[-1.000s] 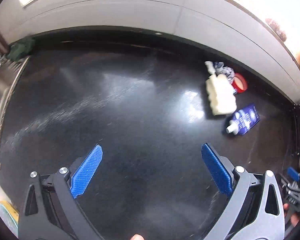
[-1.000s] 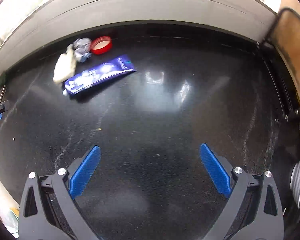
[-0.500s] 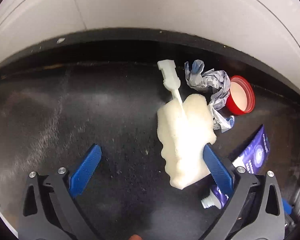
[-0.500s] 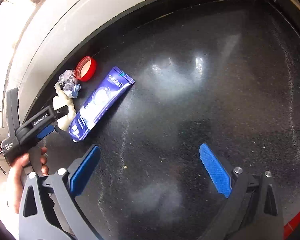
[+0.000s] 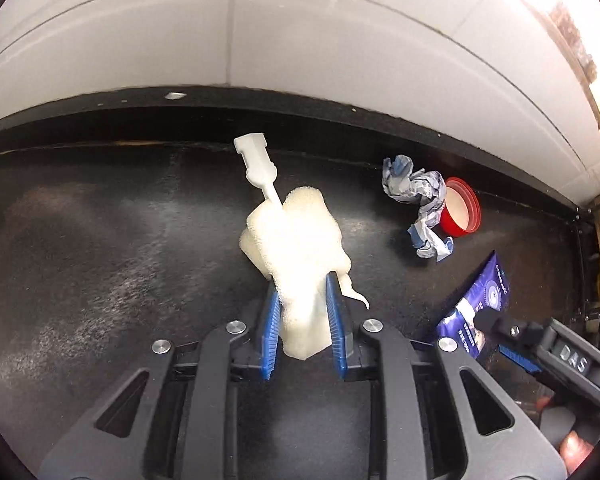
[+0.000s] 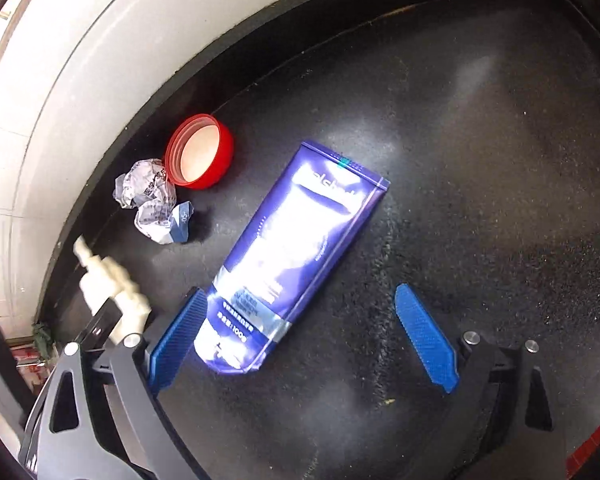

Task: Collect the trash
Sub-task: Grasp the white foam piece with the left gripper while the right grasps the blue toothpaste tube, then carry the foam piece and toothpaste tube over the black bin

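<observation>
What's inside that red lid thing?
The red lid lies open side up on the black counter. Inside shows only a pale, bare liner. A crumpled wrapper touches its edge. What is underneath the lid is covered.

On the countertop (image 6: 480,160) before me, my left gripper (image 5: 303,316) clamps a sponge brush (image 5: 296,240). To its right lie a crumpled wrapper (image 5: 420,196) touching a jar lid (image 5: 462,210), both near the wall (image 5: 300,32). A tube (image 6: 296,256) lies between my right gripper's (image 6: 300,340) spread fingers.
</observation>
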The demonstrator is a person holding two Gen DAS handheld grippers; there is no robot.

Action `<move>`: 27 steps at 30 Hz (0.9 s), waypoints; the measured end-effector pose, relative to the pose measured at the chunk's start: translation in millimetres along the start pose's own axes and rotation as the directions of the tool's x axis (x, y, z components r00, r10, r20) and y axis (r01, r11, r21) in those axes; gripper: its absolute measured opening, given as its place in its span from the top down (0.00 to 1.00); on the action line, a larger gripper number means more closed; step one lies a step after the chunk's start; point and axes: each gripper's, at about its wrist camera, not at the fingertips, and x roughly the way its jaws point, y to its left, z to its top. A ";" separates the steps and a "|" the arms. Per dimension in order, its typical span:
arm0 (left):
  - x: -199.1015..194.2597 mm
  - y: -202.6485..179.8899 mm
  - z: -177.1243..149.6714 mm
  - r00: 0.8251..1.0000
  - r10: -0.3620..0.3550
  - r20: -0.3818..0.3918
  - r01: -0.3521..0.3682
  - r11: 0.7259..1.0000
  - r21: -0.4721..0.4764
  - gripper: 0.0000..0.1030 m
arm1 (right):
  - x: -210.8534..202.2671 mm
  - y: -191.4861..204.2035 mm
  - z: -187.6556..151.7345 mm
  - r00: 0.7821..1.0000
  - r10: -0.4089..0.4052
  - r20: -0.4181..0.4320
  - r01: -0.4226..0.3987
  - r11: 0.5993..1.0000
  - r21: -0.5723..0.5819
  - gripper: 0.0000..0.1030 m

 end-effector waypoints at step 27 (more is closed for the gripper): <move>-182.6 180.0 -160.1 0.949 0.244 0.197 -0.135 0.885 -0.445 0.89 | -65.5 101.8 -95.0 0.939 0.344 0.003 -0.302 0.830 -0.469 0.93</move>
